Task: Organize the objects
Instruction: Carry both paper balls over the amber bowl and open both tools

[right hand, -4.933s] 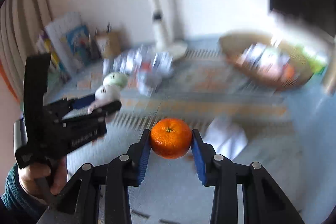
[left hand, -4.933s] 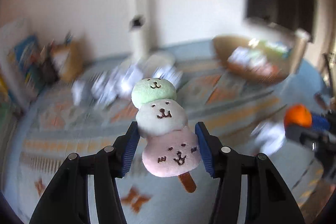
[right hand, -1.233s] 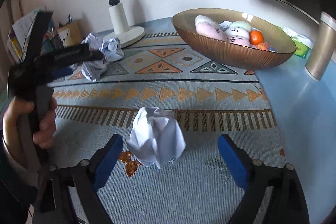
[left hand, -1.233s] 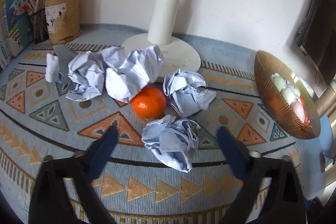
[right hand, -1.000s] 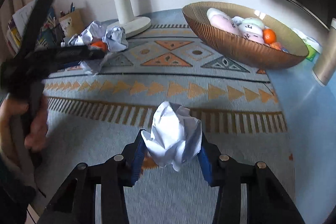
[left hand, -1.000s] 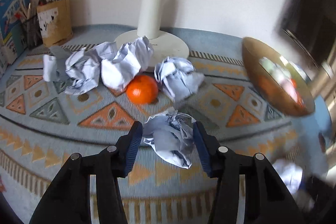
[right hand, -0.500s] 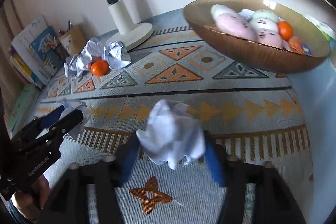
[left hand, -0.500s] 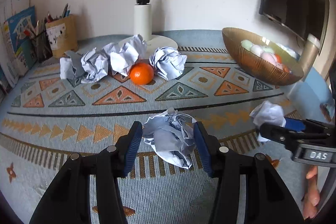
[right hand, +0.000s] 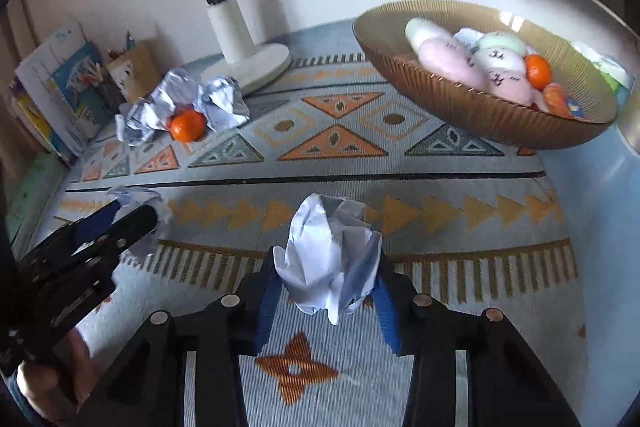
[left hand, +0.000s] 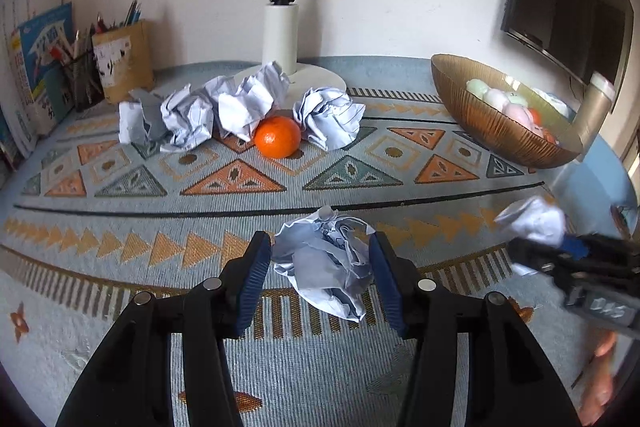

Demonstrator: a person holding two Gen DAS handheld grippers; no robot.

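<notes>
My left gripper (left hand: pixel 318 259) is shut on a bluish crumpled paper ball (left hand: pixel 324 271), held above the patterned mat. The jaws of my right gripper (right hand: pixel 326 287) are closing, with a white crumpled paper ball (right hand: pixel 328 259) between them, and the pads press on it. In the left wrist view the right gripper (left hand: pixel 556 247) shows at the right edge with its white ball (left hand: pixel 532 223). The left gripper (right hand: pixel 132 215) appears at the left of the right wrist view. A ribbed brown bowl (right hand: pixel 480 111) at the back right holds plush toys and an orange.
Several more crumpled papers (left hand: pixel 240 103) and an orange (left hand: pixel 277 137) lie by a white lamp base (left hand: pixel 320 81) at the back. A pencil holder (left hand: pixel 120 59) and books (left hand: pixel 36 67) stand far left. A brass-coloured cylinder (left hand: pixel 596 111) stands beside the bowl (left hand: pixel 500 123).
Both grippers closed on paper balls and lifted them. The left one drew back from the pile with its ball. The right jaws, blurred and wider half a second ago, now press the white ball.
</notes>
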